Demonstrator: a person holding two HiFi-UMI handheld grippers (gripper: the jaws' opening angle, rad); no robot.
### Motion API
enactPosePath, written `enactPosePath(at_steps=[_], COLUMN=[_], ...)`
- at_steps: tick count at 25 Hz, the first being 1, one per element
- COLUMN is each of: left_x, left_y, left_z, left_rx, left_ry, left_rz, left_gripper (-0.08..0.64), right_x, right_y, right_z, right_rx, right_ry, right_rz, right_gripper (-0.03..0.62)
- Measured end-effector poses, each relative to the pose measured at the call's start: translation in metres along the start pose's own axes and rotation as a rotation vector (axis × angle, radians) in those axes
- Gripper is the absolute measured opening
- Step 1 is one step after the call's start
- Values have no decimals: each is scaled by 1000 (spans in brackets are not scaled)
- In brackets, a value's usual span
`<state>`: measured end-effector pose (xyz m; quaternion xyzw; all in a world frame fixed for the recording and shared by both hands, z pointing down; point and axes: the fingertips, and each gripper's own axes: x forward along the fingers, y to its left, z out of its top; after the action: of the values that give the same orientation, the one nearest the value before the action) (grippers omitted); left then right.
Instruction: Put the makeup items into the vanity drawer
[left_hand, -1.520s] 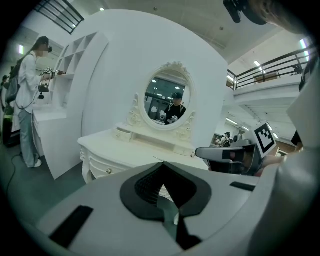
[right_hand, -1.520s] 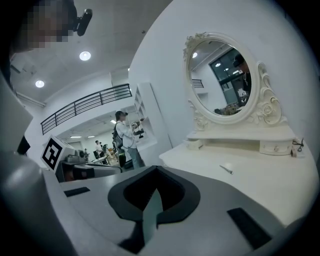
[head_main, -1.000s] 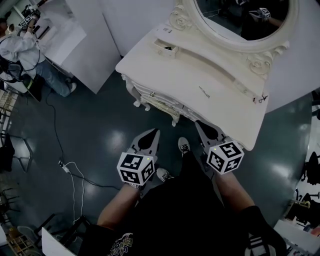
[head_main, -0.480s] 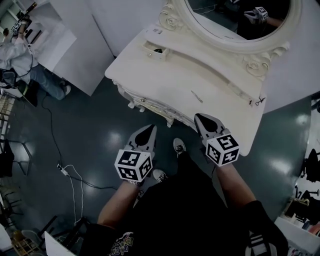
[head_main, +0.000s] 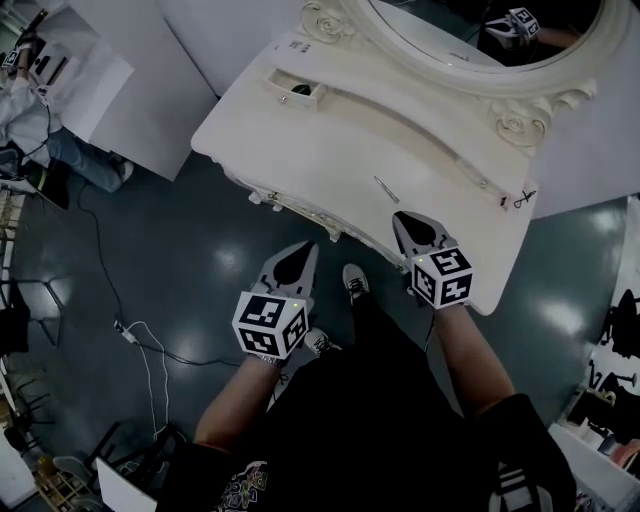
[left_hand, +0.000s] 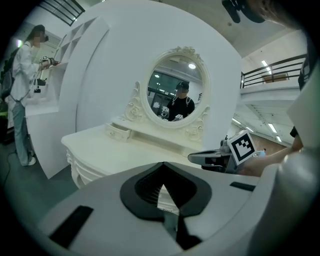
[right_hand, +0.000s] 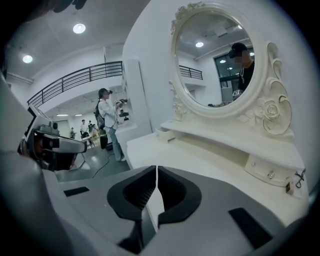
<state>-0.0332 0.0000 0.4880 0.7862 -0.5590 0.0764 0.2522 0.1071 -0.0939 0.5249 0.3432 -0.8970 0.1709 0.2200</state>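
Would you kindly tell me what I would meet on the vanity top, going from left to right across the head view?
small drawer → thin stick → small dark object at the right edge

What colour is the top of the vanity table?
Creamy white all over. The vanity table shows best in the head view.

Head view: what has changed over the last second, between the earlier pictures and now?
The person has closed in on the vanity. The right gripper has come forward from in front of it to over the tabletop's front edge. The left gripper stays over the floor. Nothing was taken hold of or let go. Both grippers stay shut and empty, and the thin makeup stick lies where it was.
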Motion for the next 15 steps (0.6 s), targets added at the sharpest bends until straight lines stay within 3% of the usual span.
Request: enactPosePath(at_steps=[7,10,15], left_x=[25,31,40], left_y=[1,4,8], left_z=[-2,-2,-5], left_rx=[-12,-19,-38], left_ry=[29,37,44], left_rz=[0,6,21], left_gripper=[5,5,5], right_x=[28,41,64], right_y=[-35,-43,-60], right_z=[-18,-26,-45], right_rx=[-17,-40,-114], right_ry=[76,123,227], right_rz=[-10,1,-9], right_gripper=[36,95,110])
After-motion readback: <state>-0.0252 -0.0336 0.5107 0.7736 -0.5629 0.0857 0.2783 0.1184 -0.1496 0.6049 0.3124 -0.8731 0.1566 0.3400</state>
